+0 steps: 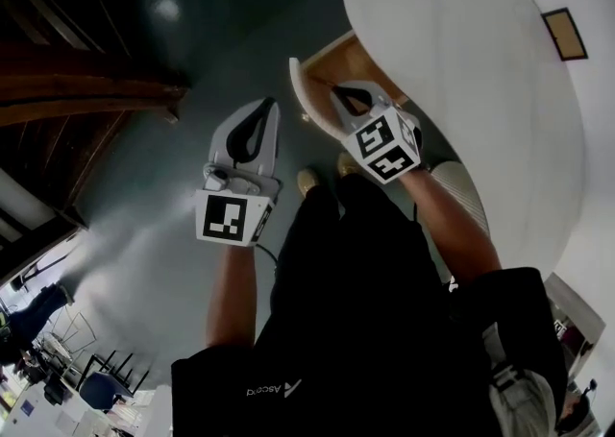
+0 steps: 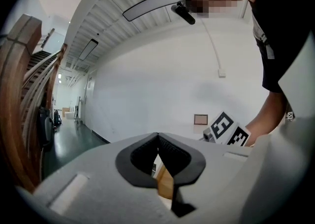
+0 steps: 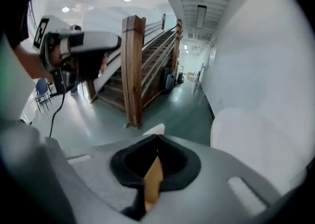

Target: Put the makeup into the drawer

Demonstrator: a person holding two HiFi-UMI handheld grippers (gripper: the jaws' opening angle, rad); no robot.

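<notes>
we hold both tongs in front of us, above the dark green floor. the left tongs are fully closed: the two tips meet and nothing is between them. the right tongs are also fully closed and empty, and they point down toward the edge of the round white table. at this edge, under the rim, what seems to be the drawer stands open, brown inside, with a curved white front. the tips of the right tongs are just beside this front. the makeup we cannot make out in any view. in the right gripper view a wooden staircase rises from the floor, well apart from the table
</notes>
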